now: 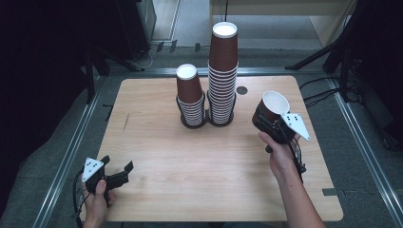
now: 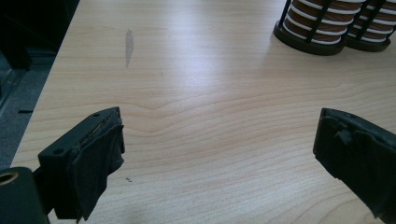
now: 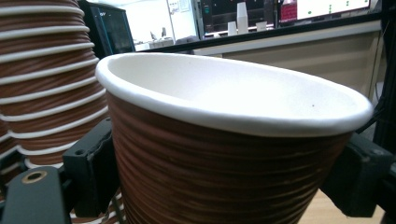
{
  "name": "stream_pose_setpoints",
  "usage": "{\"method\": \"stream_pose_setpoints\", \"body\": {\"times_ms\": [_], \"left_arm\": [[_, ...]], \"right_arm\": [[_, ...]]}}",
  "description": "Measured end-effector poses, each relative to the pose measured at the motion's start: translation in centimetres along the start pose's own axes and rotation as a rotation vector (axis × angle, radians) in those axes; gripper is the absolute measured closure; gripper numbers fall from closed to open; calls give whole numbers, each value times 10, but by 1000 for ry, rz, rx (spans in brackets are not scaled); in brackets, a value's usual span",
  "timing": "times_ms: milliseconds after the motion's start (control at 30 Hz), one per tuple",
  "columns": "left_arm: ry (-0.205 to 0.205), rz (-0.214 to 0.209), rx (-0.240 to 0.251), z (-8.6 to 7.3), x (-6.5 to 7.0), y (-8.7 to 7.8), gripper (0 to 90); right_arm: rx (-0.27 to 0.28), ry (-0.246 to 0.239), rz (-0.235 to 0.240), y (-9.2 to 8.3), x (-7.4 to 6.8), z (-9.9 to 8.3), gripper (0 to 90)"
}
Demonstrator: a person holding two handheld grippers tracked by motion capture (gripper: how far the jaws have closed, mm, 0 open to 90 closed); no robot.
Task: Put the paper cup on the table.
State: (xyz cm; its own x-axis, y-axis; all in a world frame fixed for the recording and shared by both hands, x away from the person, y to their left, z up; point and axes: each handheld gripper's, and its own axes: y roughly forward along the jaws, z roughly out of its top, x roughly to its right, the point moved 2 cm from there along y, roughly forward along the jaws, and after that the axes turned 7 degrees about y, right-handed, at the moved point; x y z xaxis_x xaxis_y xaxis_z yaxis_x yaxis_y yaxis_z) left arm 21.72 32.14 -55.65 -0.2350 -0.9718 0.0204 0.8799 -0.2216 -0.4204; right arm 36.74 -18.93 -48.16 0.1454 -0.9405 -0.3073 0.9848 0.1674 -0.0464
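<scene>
Two stacks of brown ribbed paper cups with white rims stand in black holders at the table's far middle: a short stack [image 1: 191, 97] and a tall stack [image 1: 223, 71]. My right gripper [image 1: 267, 118] is shut on a single brown cup [image 1: 272, 106], held tilted above the table right of the stacks. In the right gripper view that cup [image 3: 224, 154] sits squeezed between the jaws, with the tall stack [image 3: 42, 84] to its left. My left gripper [image 1: 117, 169] rests open near the table's front left corner, its jaws wide apart over bare wood [image 2: 219, 149], nothing between them.
The wooden table [image 1: 157, 156] has a dark cable hole [image 1: 242, 90] behind the stacks and a grey smudge [image 2: 129, 43] at the left. Black stands and cables flank the table on the floor. The stack holders' bases [image 2: 308, 39] lie ahead of the left gripper.
</scene>
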Motion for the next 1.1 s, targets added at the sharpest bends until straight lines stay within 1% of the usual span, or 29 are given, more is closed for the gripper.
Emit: {"method": "stream_pose_setpoints", "body": {"times_ms": [100, 200, 433, 533, 633, 667, 767, 900, 933, 1033, 1067, 1100], "left_arm": [[-7, -2, -2, 0, -2, 1, 20], [-16, -4, 1, 1, -3, 1, 20], [-31, -3, 6, 1, -4, 1, 20], [-35, -7, 6, 1, -5, 1, 21], [-36, -12, 6, 0, -6, 1, 20], [-37, -13, 6, 0, -6, 1, 20], [-38, -13, 2, 0, -5, 1, 21], [-37, -15, 2, 0, -5, 1, 21], [-38, -15, 2, 0, -5, 1, 21], [-39, -15, 0, 0, -6, 1, 21], [-39, -15, -1, 0, -5, 1, 21], [-38, -16, -1, 0, -5, 1, 21]], "right_arm": [[-7, -10, -10, 7, 5, -3, 124], [-18, 0, -20, 13, 11, -7, 124], [1, 7, -56, 27, 28, -15, 123], [6, -28, -60, 33, 33, -19, 123], [7, -95, -45, 39, 35, -24, 123], [6, -106, -47, 41, 36, -25, 123], [-11, -106, -59, 46, 39, -29, 123], [-36, -138, -88, 53, 44, -34, 124], [-36, -144, -90, 54, 45, -35, 124], [-36, -137, -97, 58, 45, -36, 125], [-37, -136, -93, 59, 45, -37, 125], [-36, -144, -97, 60, 45, -39, 124]]}}
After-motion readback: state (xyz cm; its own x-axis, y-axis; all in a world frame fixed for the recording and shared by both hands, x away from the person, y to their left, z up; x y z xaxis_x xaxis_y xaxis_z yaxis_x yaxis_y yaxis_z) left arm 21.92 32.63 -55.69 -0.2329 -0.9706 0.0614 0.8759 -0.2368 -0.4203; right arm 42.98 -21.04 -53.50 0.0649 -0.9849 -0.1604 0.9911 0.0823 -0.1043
